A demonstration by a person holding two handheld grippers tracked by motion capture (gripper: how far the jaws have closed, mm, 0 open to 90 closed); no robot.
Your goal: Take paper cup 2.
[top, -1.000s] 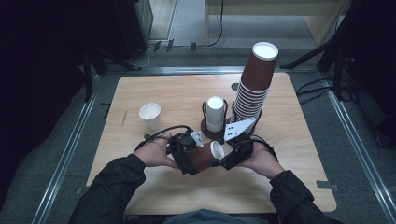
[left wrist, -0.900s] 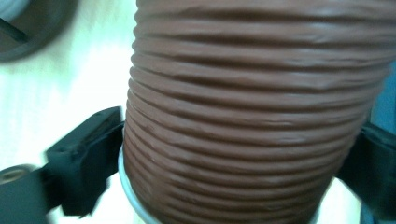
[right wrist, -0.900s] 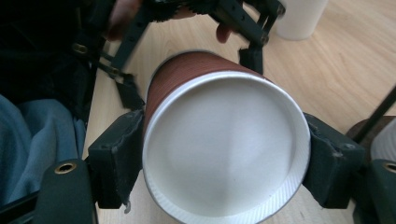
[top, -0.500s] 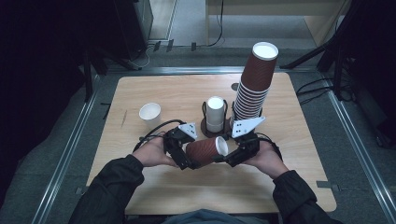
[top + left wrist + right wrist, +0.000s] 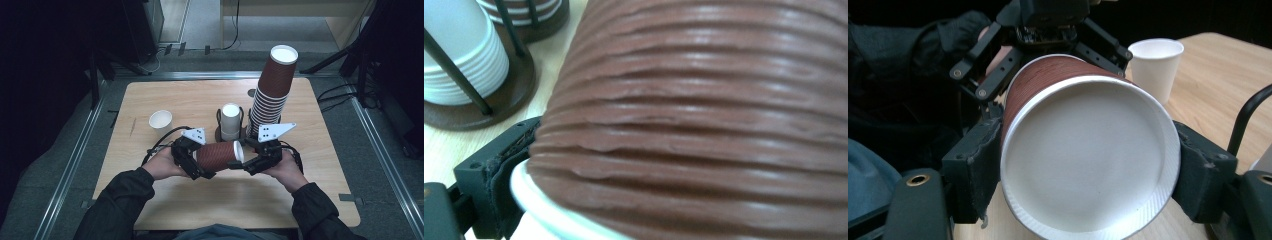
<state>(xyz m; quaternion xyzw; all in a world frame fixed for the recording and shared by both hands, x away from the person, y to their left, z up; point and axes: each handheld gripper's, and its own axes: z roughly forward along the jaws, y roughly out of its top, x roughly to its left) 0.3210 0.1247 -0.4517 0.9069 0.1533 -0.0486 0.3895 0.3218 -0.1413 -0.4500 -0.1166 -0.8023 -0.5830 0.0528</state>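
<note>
A brown ribbed paper cup lies level above the table's near half, between both hands. Its white flat end faces the right gripper view. My right gripper is shut on that end, a pad pressed on each side. My left gripper straddles the cup's other end. Its jaws have just been opening, with the cup between them. In the left gripper view the ribbed wall is very close, and one pad sits right beside the white rim.
A tall leaning stack of upturned brown cups stands behind the right hand. White cups are stacked in a dark wire holder at mid-table. A single white cup stands to the left. Bare wooden table lies to the right.
The brown cup swung from tilted, white end up, to lying level between the two grippers. Over the last half second it has barely moved.
</note>
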